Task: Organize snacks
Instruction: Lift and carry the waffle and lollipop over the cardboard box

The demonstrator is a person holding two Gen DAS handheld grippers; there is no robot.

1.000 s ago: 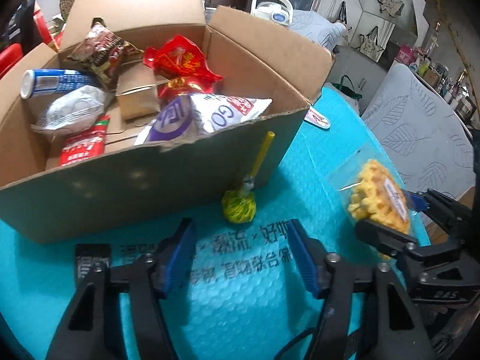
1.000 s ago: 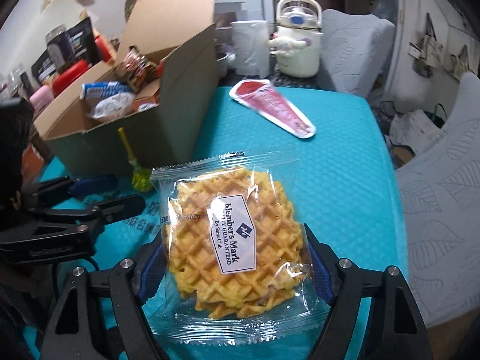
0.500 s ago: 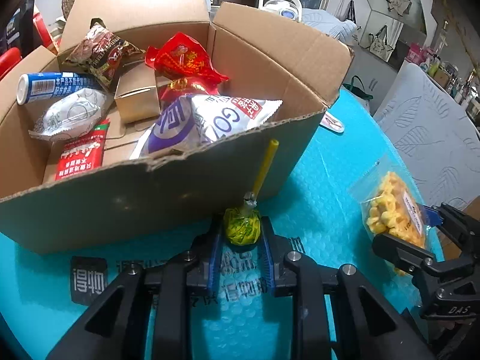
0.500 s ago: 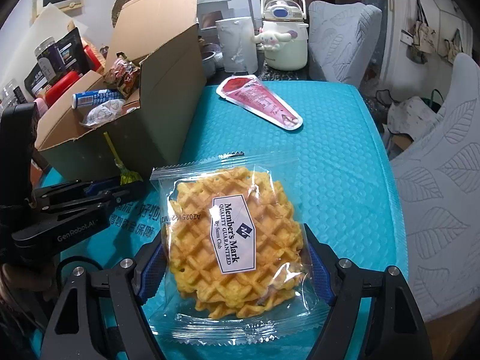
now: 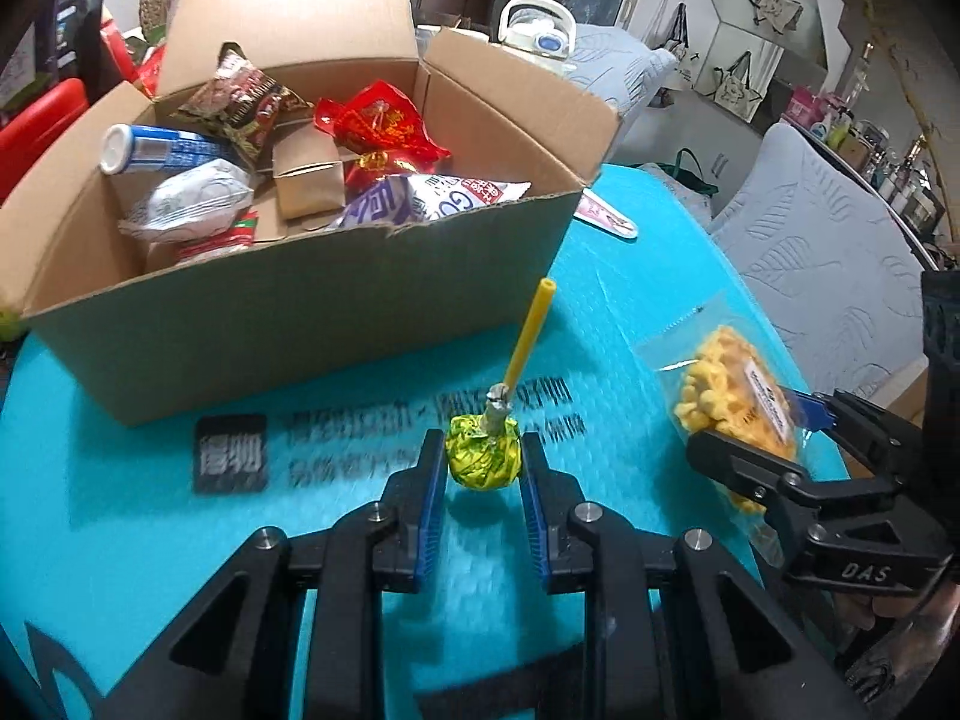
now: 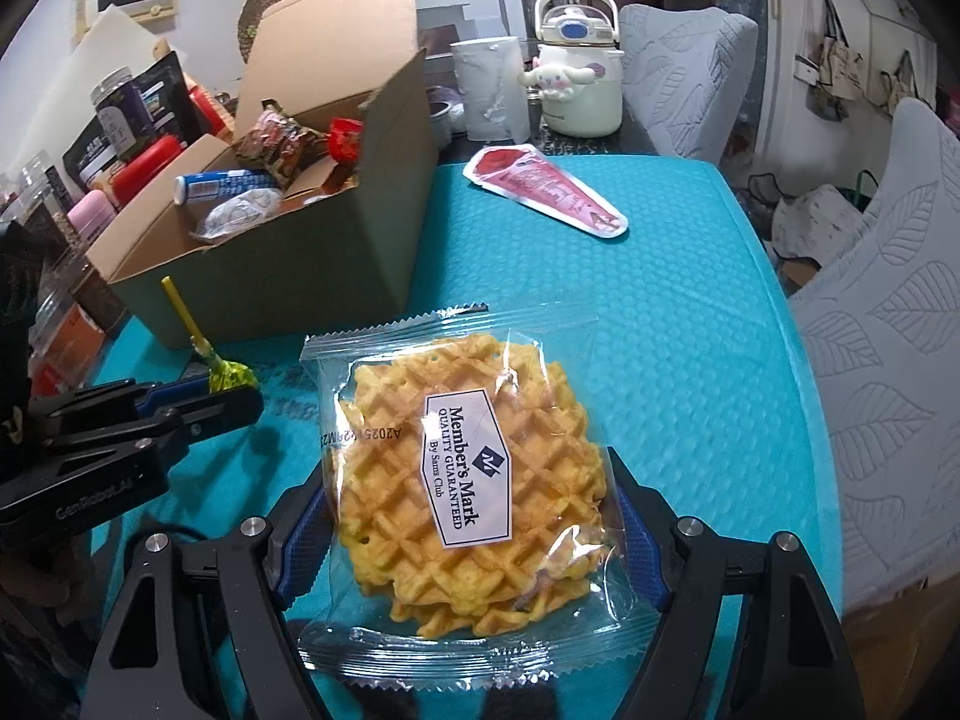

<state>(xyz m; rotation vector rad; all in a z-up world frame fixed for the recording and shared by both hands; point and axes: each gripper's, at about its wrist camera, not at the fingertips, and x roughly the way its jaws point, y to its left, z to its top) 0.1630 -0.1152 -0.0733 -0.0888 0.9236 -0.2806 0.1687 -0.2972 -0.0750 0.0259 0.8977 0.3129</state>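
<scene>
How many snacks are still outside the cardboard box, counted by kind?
Lollipop, held in the left tool: 1
Wrapped waffle, held in the right tool: 1
Red triangular pouch, lying on the teal mat: 1
Total: 3

In the left wrist view the printed lettering (image 5: 420, 420) on the teal mat (image 5: 150, 540) is smeared beyond reading. The cardboard box's (image 5: 300, 324) near wall hides the lower snacks, and the red pouch (image 5: 606, 219) past its right corner shows only a tip
</scene>
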